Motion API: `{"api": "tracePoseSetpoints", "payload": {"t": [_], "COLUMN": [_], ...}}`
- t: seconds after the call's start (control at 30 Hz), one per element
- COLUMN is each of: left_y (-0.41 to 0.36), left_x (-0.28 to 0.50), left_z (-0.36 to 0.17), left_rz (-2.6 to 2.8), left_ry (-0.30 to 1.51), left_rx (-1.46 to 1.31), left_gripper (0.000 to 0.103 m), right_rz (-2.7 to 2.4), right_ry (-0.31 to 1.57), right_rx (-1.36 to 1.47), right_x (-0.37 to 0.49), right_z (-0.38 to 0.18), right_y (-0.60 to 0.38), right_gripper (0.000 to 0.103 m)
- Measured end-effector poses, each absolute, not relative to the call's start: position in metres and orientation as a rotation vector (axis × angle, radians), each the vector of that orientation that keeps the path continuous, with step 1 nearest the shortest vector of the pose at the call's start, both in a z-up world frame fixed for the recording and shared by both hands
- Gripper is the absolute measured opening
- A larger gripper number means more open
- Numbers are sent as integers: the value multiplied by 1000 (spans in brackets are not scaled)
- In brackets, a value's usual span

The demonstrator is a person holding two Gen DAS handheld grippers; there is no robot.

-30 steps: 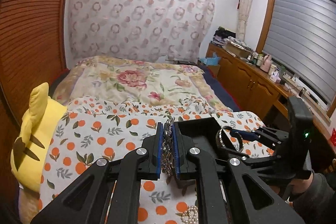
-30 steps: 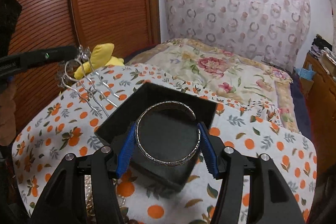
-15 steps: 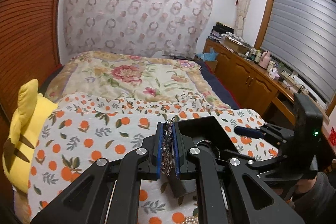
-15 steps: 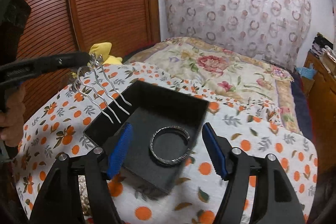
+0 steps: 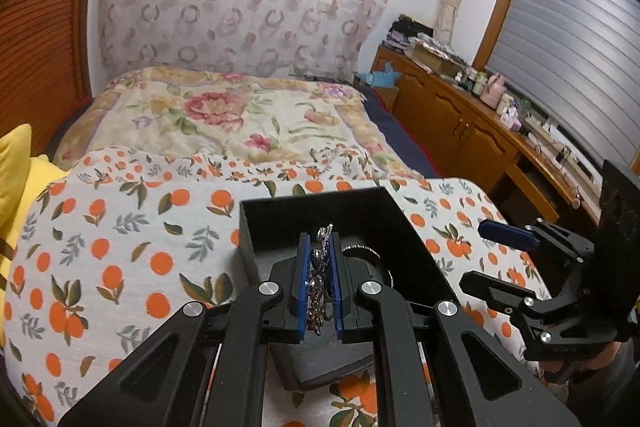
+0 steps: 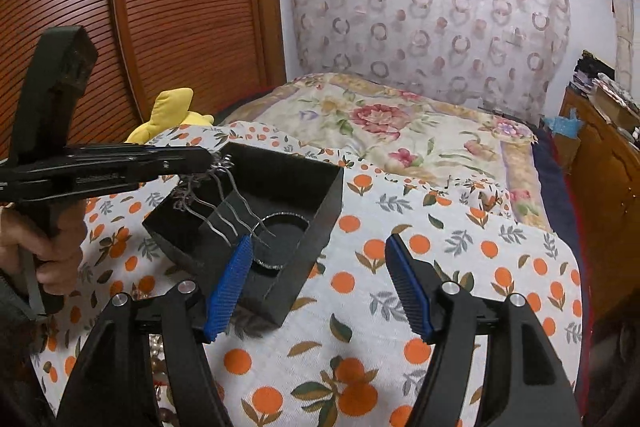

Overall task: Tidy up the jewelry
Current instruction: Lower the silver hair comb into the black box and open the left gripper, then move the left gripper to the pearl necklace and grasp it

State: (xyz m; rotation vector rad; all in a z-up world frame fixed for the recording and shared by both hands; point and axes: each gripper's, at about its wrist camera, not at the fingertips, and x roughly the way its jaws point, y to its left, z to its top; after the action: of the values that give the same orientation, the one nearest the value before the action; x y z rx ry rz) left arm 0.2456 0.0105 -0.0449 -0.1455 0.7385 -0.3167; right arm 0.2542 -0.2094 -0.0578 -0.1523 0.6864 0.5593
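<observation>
Landmark: black box (image 6: pixel 280 195), open-topped, sitting on the orange-print cloth (image 6: pixel 440 267) spread over the bed.

Left gripper (image 5: pixel 319 279) is clamping narrow on a silver hair comb (image 5: pixel 320 267); the decorated head is sitting pinched between the blue pads. In the right wrist view the left gripper (image 6: pixel 200 161) is reaching in over the box's near-left corner, and the hair comb (image 6: pixel 224 207) is hanging with its wavy prongs pointing down into the box, tips just above the floor; contact cannot be told. A hand (image 6: pixel 44 243) is gripping the handle to the left of the box.

Right gripper (image 6: pixel 320 291) is standing wide with nothing between its pads, hovering over the cloth just to the right of the box's near corner. From the left wrist view the right gripper (image 5: pixel 504 259) is showing beside the box's right wall.

A silver bangle (image 6: pixel 280 243) is lying flat on the box floor, partly hidden behind the right gripper's left pad.

A yellow plush toy (image 6: pixel 172 111) is lying beyond the box, to the left.
</observation>
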Motion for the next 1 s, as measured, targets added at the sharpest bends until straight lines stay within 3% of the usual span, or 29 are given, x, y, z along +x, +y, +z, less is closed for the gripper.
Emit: {"api": "tracePoseSetpoints", "payload": {"t": [0.07,0.2,0.3,0.4,0.53,0.67,1.0], "left_y": [7,6,9,12,18,25,46], "left_x": [244,236,223,205,175,143,98], "left_z": [-46,-41,-33,-28,-29,-35,-74], "left_rz": [-300,-302,-296,-298,-292,-284,-257], "left_ry": [741,732,718,706,697,697,794], "left_rx": [-120,-102,-84,-67,-39,-20,-14], "left_gripper": [11,32,36,50,62,69,72], "right_rz": [560,561,565,576,587,592,602], "right_ry": [689,685,674,662,659,662,684], "right_rx": [-151,-149,-142,-133,-126,-122,-131], "right_x": [251,243,230,213,185,160,122], "right_z": [-59,-59,-57,-55,-57,-60,-71], "right_y": [-210,-211,-211,-213,-214,-212,-206], "right_gripper": [71,71,71,71,71,71,71]}}
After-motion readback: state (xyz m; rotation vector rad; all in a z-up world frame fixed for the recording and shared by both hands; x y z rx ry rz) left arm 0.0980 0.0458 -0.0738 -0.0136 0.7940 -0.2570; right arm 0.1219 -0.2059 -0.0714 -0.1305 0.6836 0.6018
